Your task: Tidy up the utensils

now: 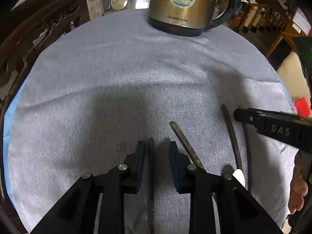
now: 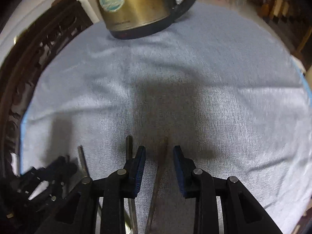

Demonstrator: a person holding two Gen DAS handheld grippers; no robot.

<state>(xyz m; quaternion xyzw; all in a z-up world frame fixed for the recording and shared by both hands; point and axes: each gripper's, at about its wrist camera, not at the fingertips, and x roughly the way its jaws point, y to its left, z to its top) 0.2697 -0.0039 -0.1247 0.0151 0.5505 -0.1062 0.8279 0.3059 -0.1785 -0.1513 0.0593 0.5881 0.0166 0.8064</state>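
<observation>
- Ahead of both grippers, far across the grey cloth (image 1: 117, 81), stands the brass kettle (image 1: 181, 5), well apart from the utensils.
- Between the left gripper (image 1: 157, 146) jaws, narrowly parted, lies a dark chopstick (image 1: 151, 175); its long axis runs along the fingers, tip pointing away, and whether the pads press it I cannot tell.
- Just right of that gripper lies a second chopstick (image 1: 185, 144), slanting up-left.
- Under the right gripper (image 2: 159, 152), also narrowly parted, a blurred dark utensil (image 2: 156, 191) lies lengthwise between the pads.

Both wrist views look steeply down, close over grey cloth (image 1: 136, 74); share kettle (image 1: 181, 5) at far edge. Right view blurred, perhaps nearer kettle.
</observation>
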